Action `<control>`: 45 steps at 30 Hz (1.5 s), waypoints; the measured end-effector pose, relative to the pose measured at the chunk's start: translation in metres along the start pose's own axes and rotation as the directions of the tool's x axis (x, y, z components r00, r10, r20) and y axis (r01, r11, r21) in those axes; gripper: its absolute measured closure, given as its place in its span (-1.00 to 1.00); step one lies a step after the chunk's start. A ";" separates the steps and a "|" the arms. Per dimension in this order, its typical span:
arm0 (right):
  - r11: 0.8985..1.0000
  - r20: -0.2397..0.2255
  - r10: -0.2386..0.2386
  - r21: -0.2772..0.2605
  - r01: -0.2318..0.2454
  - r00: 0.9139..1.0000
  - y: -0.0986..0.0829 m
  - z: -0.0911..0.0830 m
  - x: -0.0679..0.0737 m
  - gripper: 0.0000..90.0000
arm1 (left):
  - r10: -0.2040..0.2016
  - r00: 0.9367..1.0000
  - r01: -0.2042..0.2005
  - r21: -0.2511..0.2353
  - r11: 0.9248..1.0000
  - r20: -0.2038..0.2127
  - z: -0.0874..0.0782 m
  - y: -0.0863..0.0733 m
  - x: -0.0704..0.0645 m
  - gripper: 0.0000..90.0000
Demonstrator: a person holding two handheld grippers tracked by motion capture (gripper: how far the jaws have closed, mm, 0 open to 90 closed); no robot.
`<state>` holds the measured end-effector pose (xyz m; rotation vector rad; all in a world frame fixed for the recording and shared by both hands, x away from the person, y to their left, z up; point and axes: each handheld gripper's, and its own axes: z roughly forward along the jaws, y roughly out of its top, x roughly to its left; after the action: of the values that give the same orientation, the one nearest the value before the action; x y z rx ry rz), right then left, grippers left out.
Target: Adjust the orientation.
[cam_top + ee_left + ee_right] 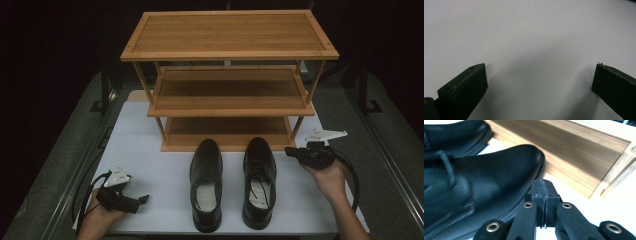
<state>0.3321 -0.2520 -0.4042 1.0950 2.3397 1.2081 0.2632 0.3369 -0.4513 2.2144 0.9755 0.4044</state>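
Two black leather dress shoes stand side by side on the white table top, toes toward a three-tier wooden rack (230,50): the left shoe (206,182) and the right shoe (259,180). My right gripper (290,151) is shut with nothing in it, its tip just right of the right shoe's toe (499,177); the pressed jaws meet at the right gripper (543,192). My left gripper (142,200) rests low at the table's front left, open, aimed toward the left shoe. Its pads (471,80) stand wide apart over bare white surface.
The rack's bottom shelf (579,155) lies directly behind the shoes. The white table top (145,150) has free room left of the shoes. Dark grey floor and black stands surround the table. Cables trail from both grippers.
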 end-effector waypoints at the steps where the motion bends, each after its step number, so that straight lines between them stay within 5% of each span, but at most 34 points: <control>1: 1.000 -0.002 -0.005 0.000 0.005 1.000 -0.002 -0.003 0.002 0.95 | 0.000 1.000 0.000 0.000 1.000 0.000 0.000 0.000 0.000 -1.00; 14: 0.999 -0.016 -0.033 -0.020 0.033 0.999 -0.023 -0.028 0.021 0.70 | 0.001 1.000 -0.001 0.001 1.000 -0.001 0.000 0.000 0.000 -1.00; 21: 0.998 -0.101 -0.057 0.020 0.060 0.993 -0.048 -0.024 0.034 0.17 | 0.001 1.000 -0.001 0.002 1.000 -0.001 0.000 0.000 0.000 -1.00; 26: 0.996 -0.155 -0.078 0.026 0.083 0.985 -0.055 -0.019 0.040 0.03 | 0.002 1.000 -0.002 0.002 1.000 0.000 0.000 0.000 0.000 -1.00; 29: 0.995 -0.177 -0.091 0.028 0.098 0.980 -0.056 -0.015 0.041 0.03 | 0.002 1.000 -0.002 0.003 1.000 0.000 0.000 0.000 0.000 -1.00; 33: 0.991 -0.212 -0.119 0.035 0.130 0.970 -0.055 -0.004 0.047 0.33 | 0.002 1.000 -0.002 0.003 1.000 0.000 0.000 0.000 0.000 -1.00; 45: 0.989 -0.252 -0.126 0.038 0.140 0.959 -0.051 0.009 0.046 0.30 | 0.001 1.000 -0.001 0.003 1.000 0.000 0.000 0.000 0.000 -1.00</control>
<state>0.2808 -0.2311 -0.4455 0.8257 2.6005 1.3036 0.2631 0.3370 -0.4512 2.2175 0.9751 0.4042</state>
